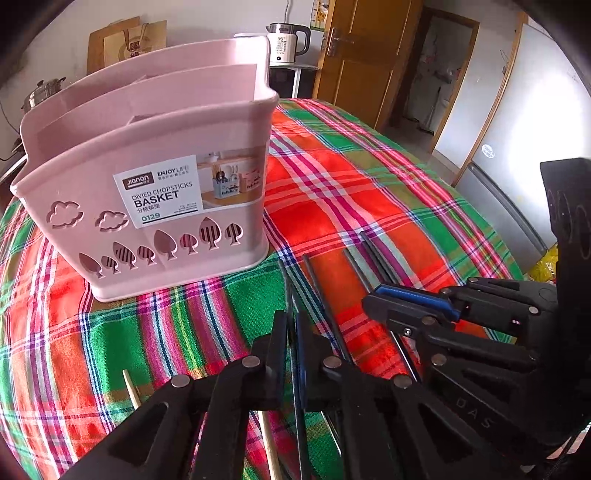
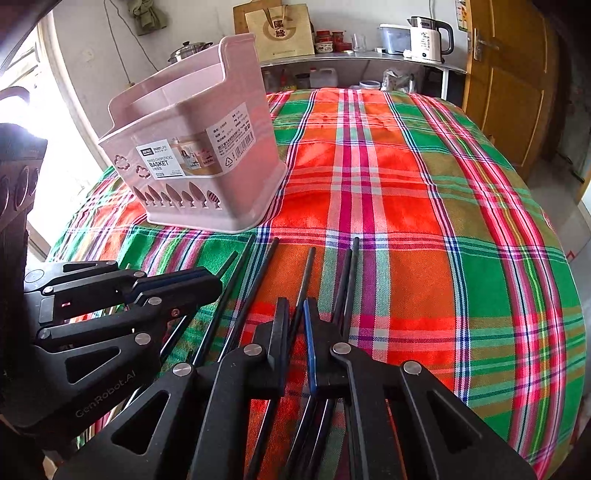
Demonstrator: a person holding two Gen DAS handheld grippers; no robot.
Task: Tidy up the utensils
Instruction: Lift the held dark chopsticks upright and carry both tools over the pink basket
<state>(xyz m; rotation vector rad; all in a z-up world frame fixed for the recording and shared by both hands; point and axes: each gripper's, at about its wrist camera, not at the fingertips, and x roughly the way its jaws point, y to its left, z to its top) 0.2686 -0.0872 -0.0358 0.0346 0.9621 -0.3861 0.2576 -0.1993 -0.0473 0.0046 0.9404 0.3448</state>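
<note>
A pink divided chopsticks basket (image 1: 155,206) stands upright on the plaid cloth, also in the right wrist view (image 2: 207,158). Several black chopsticks (image 2: 347,280) lie side by side in front of it, also in the left wrist view (image 1: 373,254). My left gripper (image 1: 291,325) is shut on one black chopstick (image 1: 286,284) and shows in the right wrist view (image 2: 207,284). My right gripper (image 2: 295,314) is shut on another black chopstick (image 2: 308,269) and shows in the left wrist view (image 1: 373,299). A wooden chopstick (image 1: 131,387) lies under my left gripper.
The red-green plaid cloth (image 2: 424,206) covers the table. A shelf at the back holds a white kettle (image 2: 428,37), jars and a paper bag (image 2: 280,33). A steel pot (image 2: 188,50) stands behind the basket. A wooden door (image 2: 506,74) is at the right.
</note>
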